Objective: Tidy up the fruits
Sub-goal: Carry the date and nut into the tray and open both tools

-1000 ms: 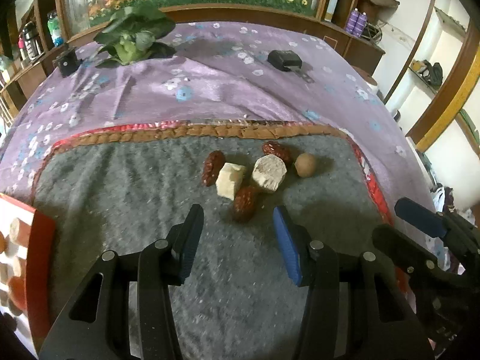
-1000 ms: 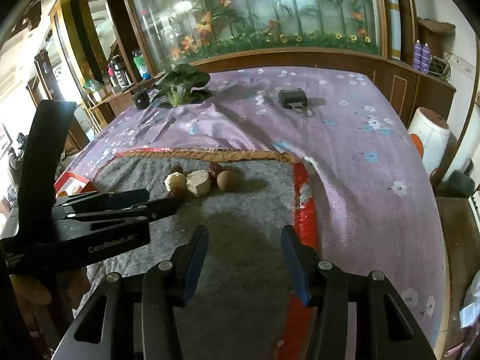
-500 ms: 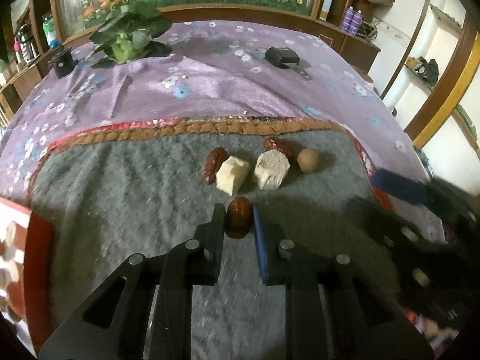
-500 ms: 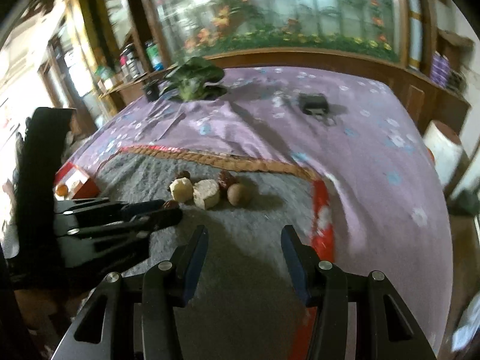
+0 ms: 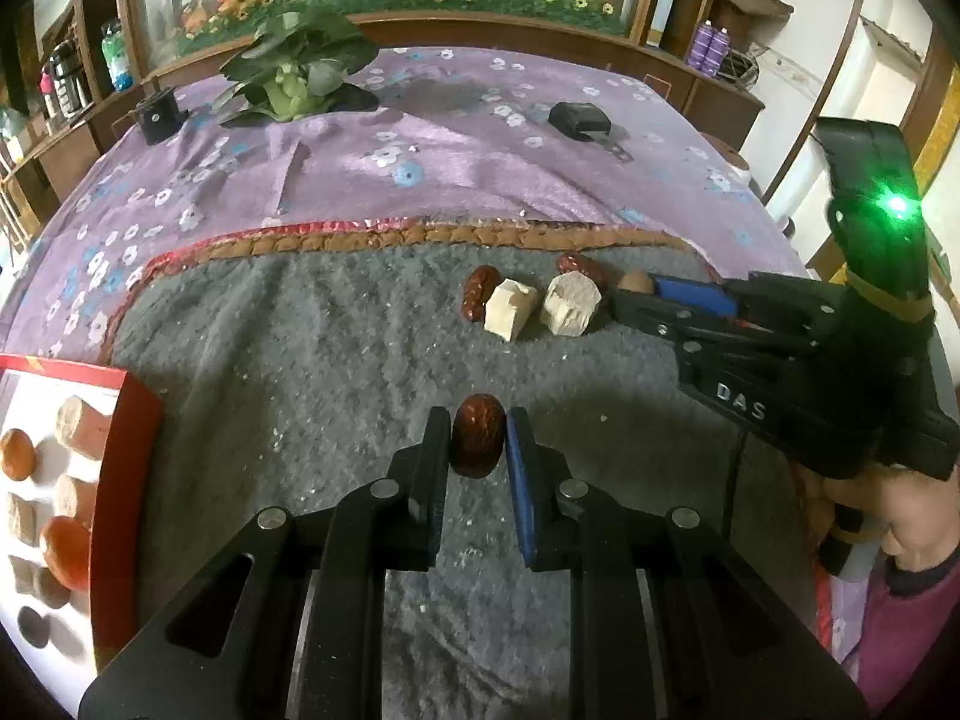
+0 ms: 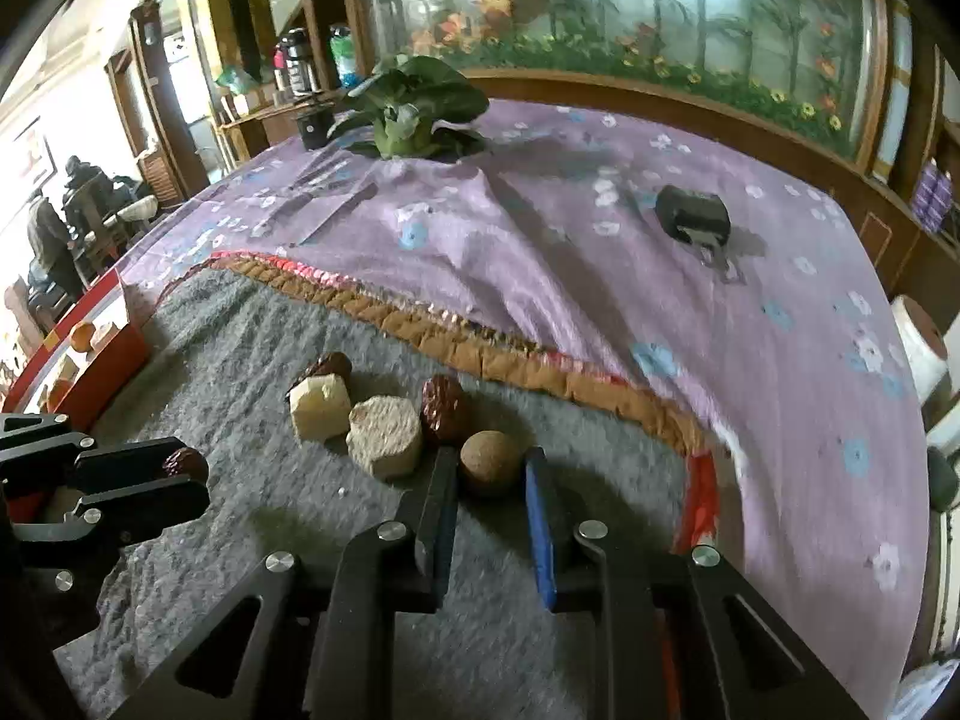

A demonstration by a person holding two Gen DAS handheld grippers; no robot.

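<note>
Currently left gripper [image 5: 477, 444] pinching wrinkled dark-red dried date [image 5: 477, 441] across midsection, above grey felt mat [image 5: 270, 372]. Right gripper [image 6: 491, 468], just closing, clamping small round tan fruit [image 6: 489, 459] beside pile. Both judged light, firm; round one liable to be rolling.

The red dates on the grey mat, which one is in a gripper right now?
The lone red date, clamped between the left gripper pads, apart from the pile. The other two dates lie untouched beside the pale blocks.
</note>
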